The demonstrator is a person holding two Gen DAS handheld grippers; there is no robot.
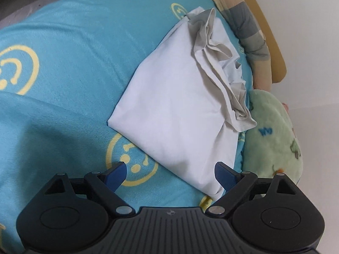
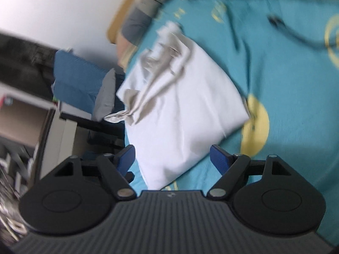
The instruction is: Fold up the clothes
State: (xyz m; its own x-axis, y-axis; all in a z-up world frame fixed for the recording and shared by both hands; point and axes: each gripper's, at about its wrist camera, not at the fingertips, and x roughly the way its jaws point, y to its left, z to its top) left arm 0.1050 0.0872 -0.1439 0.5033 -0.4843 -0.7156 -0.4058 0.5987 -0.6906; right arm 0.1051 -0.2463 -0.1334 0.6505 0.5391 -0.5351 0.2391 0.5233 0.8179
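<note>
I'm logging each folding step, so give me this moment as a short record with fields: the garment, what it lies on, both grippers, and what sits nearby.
garment: white cloth garment, folded flat, with a crumpled beige-grey edge bunched along one side
surface: turquoise blanket with yellow smiley prints
left gripper: open, empty, blue fingers either side of the garment's near corner
right gripper: open, empty, over the garment's near end; view blurred
nearby: green fleece blanket beside the garment

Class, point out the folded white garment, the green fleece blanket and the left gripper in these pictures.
Folded white garment [image 1: 175,110], left wrist view, on its smooth flat middle.
Green fleece blanket [image 1: 273,135], left wrist view, on its plush surface.
Left gripper [image 1: 170,174], left wrist view, midway between its blue fingertips.
</note>
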